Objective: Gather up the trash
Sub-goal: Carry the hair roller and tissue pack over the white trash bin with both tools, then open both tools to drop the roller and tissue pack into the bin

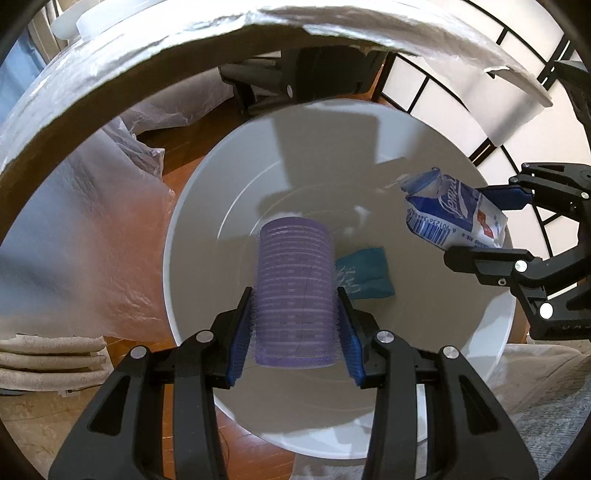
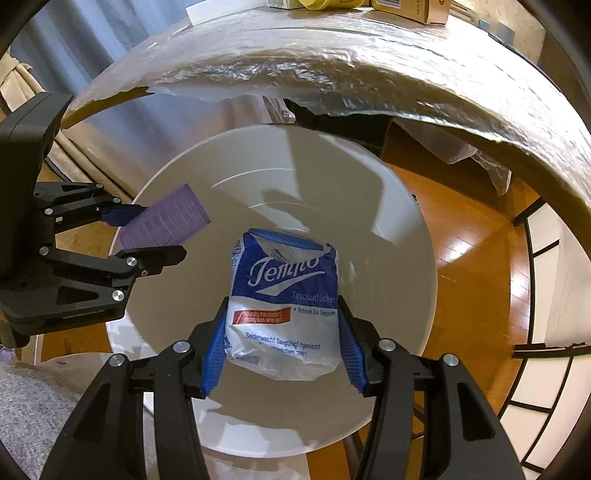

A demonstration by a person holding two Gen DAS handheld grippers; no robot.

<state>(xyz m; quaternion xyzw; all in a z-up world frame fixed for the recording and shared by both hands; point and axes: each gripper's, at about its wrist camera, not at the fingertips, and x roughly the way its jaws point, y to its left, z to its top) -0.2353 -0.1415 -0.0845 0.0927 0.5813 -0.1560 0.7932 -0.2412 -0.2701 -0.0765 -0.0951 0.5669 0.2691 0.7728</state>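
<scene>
My left gripper [image 1: 294,295] is shut on a purple hair roller [image 1: 293,291] and holds it over the open white bin [image 1: 207,206]. A teal wrapper [image 1: 367,273] lies on the bin's bottom. My right gripper [image 2: 282,302] is shut on a blue and white Tempo tissue packet [image 2: 284,302], also above the bin [image 2: 388,229]. In the left wrist view the right gripper [image 1: 491,225] holds the packet [image 1: 454,214] over the bin's right rim. In the right wrist view the left gripper [image 2: 147,232] holds the roller [image 2: 166,219] over the left rim.
The round table's edge [image 1: 74,110], wrapped in clear plastic, arches over the bin; it also shows in the right wrist view [image 2: 369,74]. Folded towels [image 1: 48,362] lie at left. A wooden floor [image 2: 472,266] and a paper screen [image 2: 554,332] lie to the right. Boxes [image 2: 410,9] stand on the table.
</scene>
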